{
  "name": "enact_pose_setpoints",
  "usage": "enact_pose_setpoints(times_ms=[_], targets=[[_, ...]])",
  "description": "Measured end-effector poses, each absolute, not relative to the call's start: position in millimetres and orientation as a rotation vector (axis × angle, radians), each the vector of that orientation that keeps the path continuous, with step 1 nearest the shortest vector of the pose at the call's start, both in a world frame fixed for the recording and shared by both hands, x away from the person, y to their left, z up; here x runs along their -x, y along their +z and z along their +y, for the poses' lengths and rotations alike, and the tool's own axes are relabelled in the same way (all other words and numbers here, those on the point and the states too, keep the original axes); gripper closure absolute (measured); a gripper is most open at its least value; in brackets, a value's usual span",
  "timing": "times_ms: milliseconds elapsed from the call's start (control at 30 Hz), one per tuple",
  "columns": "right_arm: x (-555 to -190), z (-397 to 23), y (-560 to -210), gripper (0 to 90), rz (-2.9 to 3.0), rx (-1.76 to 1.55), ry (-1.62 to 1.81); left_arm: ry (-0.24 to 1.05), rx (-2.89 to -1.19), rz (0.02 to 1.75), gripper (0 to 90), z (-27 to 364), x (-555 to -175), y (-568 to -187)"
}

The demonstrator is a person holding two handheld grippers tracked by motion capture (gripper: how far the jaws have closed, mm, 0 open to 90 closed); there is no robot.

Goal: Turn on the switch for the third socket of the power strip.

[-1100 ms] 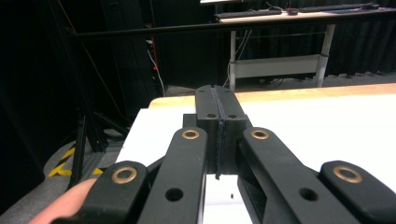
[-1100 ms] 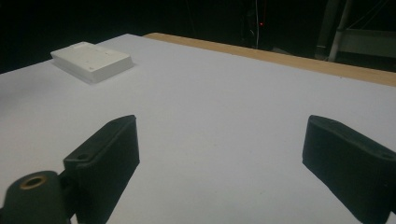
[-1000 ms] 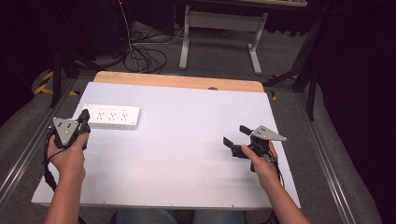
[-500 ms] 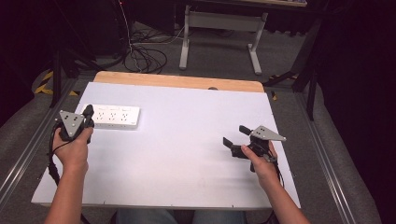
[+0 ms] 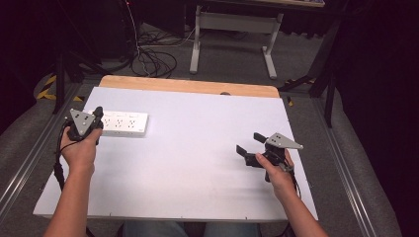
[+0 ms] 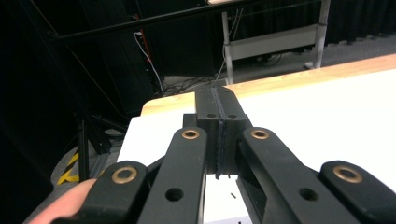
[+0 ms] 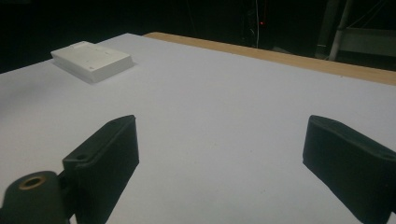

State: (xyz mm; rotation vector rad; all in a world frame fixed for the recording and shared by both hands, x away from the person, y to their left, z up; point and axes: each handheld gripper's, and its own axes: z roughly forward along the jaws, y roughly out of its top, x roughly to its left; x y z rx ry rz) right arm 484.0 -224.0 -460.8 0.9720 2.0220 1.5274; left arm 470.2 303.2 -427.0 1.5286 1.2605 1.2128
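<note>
High view: power strip lies long axis across table's far-left, just right of left gripper, jaws together and empty; right gripper, jaws apart, sits well away.

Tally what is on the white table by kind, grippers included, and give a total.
Power strips: 1, the white power strip at the far left of the table.
Grippers: 2, the left gripper with jaws shut beside the strip, the right gripper with jaws open.
Total: 3
</note>
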Motion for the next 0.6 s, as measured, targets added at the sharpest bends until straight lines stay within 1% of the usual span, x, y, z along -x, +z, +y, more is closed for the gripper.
enact_pose_setpoints(times_ms=[333,600], targets=[[-485.5,-223.1,-462.5,10.9,2.030,-0.974,1.521,1.165,-1.591,1.252,89.8,300.2,-485.5,-434.8],[-485.8,-223.1,-463.2,10.8,2.032,-0.988,1.521,1.120,-1.632,1.237,89.9,288.5,-499.7,-442.4]])
